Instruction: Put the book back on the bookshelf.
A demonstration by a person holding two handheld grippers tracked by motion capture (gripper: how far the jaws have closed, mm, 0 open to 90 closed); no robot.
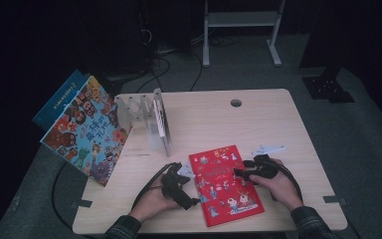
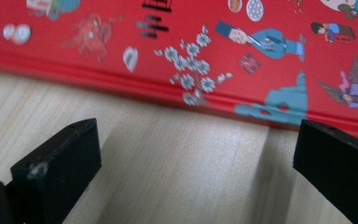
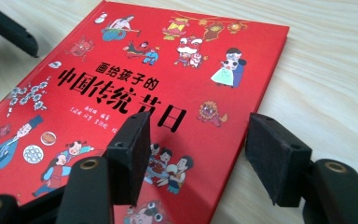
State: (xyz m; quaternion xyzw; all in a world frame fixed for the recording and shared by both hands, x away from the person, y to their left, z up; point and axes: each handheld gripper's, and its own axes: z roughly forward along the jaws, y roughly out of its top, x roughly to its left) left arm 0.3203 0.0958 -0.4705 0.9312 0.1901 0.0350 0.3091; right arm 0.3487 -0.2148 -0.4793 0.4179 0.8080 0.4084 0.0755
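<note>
Lying flat on the near part of the pale wooden table [image 1: 258, 119], a red picture book [image 1: 225, 183] rests cover up, its long edges running slightly askew to the table's front edge. High view: the left tongs [image 1: 193, 187], held in the person's left hand [image 1: 154, 203], sit just beside the book's left long edge; the right tongs [image 1: 238, 173], held in the right hand [image 1: 278, 185], reach over the book's right edge onto the cover. A clear acrylic book stand [image 1: 146, 117] occupies the left rear of the table, one thin volume [image 1: 161, 119] upright in it. An illustrated blue children's book [image 1: 87, 130] leans tilted at the table's left edge, with a dark blue book [image 1: 59, 99] behind it. A round cable hole [image 1: 236, 103] is set in the tabletop toward the back. Left gripper view: the two black jaws stand spread wide apart, nothing between them, over bare wood; the book's red spine edge, bearing white blossoms and a blue-robed figure, lies just ahead of them, not touched. Right gripper view: the jaws stand spread, nothing gripped; one jaw hangs over the red cover near the black title characters, the other beyond the book's edge, over the wood. The left tongs show at that view's upper left corner.
</note>
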